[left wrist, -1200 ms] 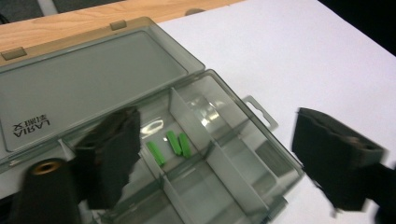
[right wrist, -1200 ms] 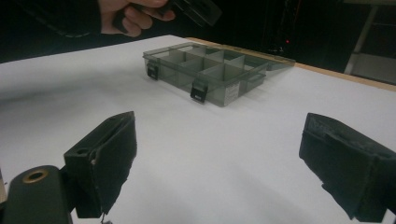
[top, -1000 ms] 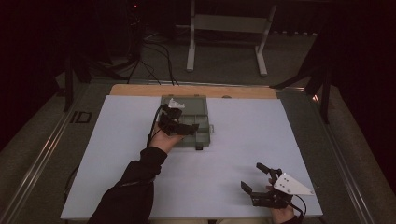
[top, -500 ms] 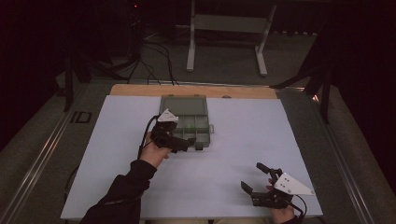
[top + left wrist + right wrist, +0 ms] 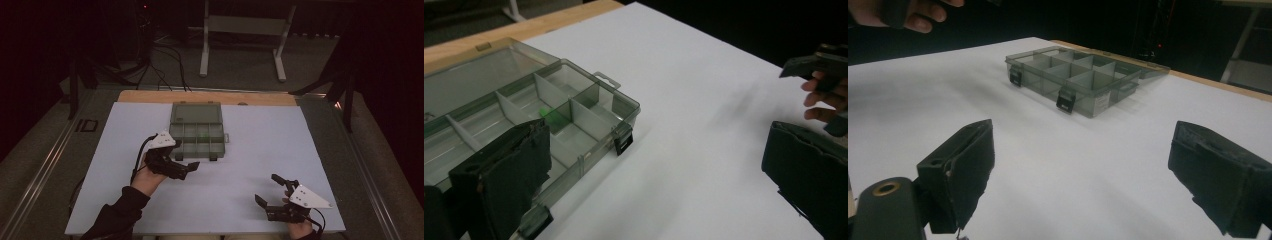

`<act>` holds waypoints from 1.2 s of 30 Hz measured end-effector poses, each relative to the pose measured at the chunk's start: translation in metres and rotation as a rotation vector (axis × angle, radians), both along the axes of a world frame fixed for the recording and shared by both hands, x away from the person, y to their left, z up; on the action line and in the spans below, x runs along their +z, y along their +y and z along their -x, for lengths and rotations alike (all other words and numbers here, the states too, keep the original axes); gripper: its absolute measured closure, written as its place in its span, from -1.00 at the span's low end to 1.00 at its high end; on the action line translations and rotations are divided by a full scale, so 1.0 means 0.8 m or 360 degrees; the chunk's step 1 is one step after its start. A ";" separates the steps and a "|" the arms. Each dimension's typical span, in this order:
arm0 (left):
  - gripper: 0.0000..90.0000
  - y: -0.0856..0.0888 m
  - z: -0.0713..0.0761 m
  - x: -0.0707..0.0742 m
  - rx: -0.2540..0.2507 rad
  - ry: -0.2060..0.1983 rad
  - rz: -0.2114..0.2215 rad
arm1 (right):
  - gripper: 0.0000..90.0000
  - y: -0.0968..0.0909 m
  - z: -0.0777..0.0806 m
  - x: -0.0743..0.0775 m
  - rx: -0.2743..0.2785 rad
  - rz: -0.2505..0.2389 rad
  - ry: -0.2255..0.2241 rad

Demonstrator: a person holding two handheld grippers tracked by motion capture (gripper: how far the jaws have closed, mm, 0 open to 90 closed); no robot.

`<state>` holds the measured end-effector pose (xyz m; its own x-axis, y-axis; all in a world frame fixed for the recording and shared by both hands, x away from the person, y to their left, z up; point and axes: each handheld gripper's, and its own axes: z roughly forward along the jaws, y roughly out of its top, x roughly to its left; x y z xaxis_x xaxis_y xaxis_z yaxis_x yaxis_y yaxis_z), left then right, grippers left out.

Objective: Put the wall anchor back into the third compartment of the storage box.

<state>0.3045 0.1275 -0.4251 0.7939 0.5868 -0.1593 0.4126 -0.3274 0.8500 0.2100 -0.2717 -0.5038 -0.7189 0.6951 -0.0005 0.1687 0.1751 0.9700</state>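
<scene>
A clear grey compartment box (image 5: 197, 131) lies with its lid open at the far middle of the white sheet. A small green piece (image 5: 546, 114) sits in one of its middle compartments, seen also as a green piece (image 5: 202, 133) from above. My left gripper (image 5: 186, 169) hovers just in front of the box's near-left corner, open and holding nothing. In its own view the box (image 5: 524, 115) lies behind the left jaw. My right gripper (image 5: 269, 190) rests open near the table's front right. Its own view has the box (image 5: 1083, 75) well ahead of its jaws.
The white sheet (image 5: 260, 145) covers most of the table, with a wooden strip (image 5: 210, 97) along its far edge. A metal stand (image 5: 242, 30) and cables (image 5: 160, 75) are on the floor beyond. The other hand (image 5: 824, 95) appears at the right in the left gripper view.
My left gripper has drawn back from over the box toward the near left, off the box. The right gripper has stayed in place.
</scene>
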 end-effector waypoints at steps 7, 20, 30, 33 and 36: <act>-1.00 0.021 0.023 -0.002 -0.0013 -0.0080 -0.0029 | -0.75 -0.001 0.000 0.000 0.0002 -0.0006 0.0002; -1.00 0.067 0.058 -0.021 -0.0068 -0.0101 0.0073 | -0.75 0.001 0.000 0.000 0.0006 0.0000 0.0002; -1.00 0.084 0.077 -0.039 -0.0032 -0.0101 0.0141 | -0.75 0.002 0.000 0.000 0.0005 0.0001 0.0003; -1.00 0.089 0.081 -0.045 -0.0006 -0.0097 0.0160 | -0.75 0.001 0.000 0.000 0.0004 0.0003 0.0005; -1.00 0.095 0.084 -0.051 0.0037 -0.0089 0.0197 | -0.75 0.001 0.001 0.000 0.0004 0.0003 0.0001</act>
<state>0.2373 0.2035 -0.4662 0.7898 0.5840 -0.1874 0.3698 -0.2096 0.9052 0.2096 -0.2705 -0.5038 -0.7205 0.6934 -0.0015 0.1688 0.1776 0.9695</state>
